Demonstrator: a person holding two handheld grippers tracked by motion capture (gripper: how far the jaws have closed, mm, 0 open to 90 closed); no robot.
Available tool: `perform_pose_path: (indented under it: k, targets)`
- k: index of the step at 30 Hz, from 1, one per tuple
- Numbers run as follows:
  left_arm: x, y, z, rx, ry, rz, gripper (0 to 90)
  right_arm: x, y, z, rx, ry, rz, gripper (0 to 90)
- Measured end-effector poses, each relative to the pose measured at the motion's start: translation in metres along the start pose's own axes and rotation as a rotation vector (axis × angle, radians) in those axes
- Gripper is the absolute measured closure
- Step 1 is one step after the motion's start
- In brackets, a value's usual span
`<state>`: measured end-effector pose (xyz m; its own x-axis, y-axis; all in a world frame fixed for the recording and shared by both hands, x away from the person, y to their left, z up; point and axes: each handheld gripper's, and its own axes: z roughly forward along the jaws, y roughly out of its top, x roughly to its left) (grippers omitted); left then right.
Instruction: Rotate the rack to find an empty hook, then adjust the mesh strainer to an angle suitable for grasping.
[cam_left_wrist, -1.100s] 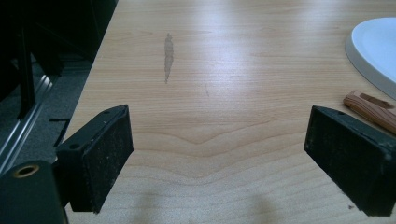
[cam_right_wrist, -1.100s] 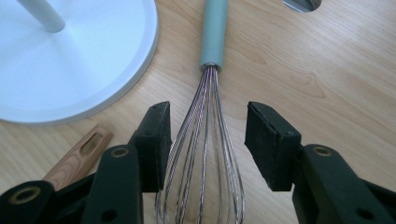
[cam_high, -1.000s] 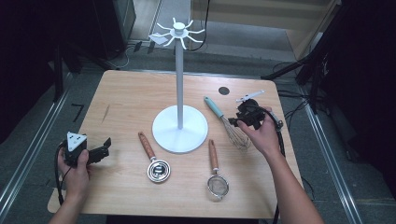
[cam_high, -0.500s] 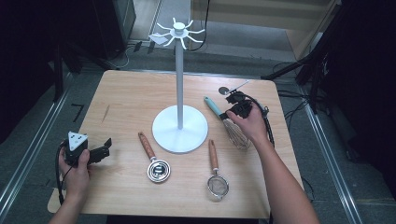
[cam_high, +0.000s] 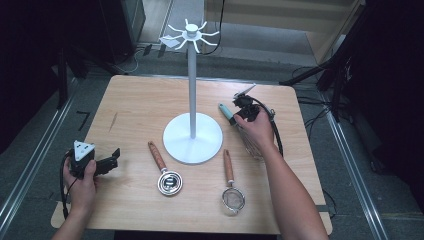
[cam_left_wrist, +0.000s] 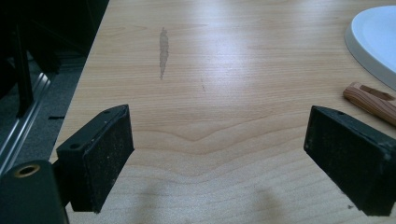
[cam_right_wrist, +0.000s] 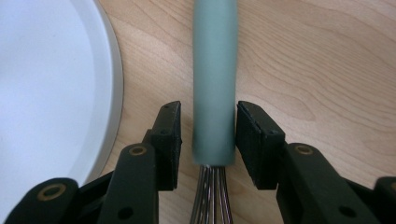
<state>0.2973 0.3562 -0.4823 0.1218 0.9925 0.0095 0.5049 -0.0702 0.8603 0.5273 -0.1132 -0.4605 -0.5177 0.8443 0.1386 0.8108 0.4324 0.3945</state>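
Your right gripper (cam_right_wrist: 205, 140) jaws have just been closing around the light, smooth grey-green whisk handle (cam_right_wrist: 214, 79), not yet pinching; grip near the springy wires (cam_right_wrist: 212, 196). Left gripper (cam_left_wrist: 219, 158) gapes empty.

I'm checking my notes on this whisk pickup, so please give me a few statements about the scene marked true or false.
1. The right gripper has the whisk's green handle between its jaws. True; narrow gaps remain, and the jaws have just been closing.
2. The left gripper holds a wooden handle. False: its jaws stand wide open over bare table.
3. The whisk hangs from the white stand. False: it lies on the table beside the stand's base.
4. The strainer lies near the table's front edge. True.
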Motion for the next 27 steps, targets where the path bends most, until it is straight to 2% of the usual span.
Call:
perform_pose_path:
  k: [5,8,12,14,19,24,27]
  targets:
    - [0.000,0.000,0.000,0.001,-0.003,0.000,8.8,0.004,0.003,0.010,-0.004,-0.031,0.004,61.8]
    - [0.000,0.000,0.000,0.001,-0.004,0.001,8.9,0.004,0.004,0.011,-0.006,-0.035,0.026,63.8]
    - [0.000,0.000,0.000,0.007,-0.004,0.002,8.9,0.010,0.004,0.011,-0.003,-0.089,0.022,66.2]
    - [0.000,0.000,0.001,0.009,-0.002,0.003,9.0,0.015,0.003,0.012,0.001,-0.131,-0.001,67.5]
    - [0.000,0.001,0.002,0.016,-0.012,0.003,9.1,0.016,0.004,0.011,0.020,-0.134,0.031,70.1]
    - [0.000,0.001,0.002,0.021,-0.013,0.003,9.2,0.019,0.002,0.011,0.001,-0.145,0.049,71.0]
    - [0.000,0.001,0.002,0.019,-0.017,0.000,9.1,0.017,-0.002,0.009,-0.005,-0.113,0.051,71.1]
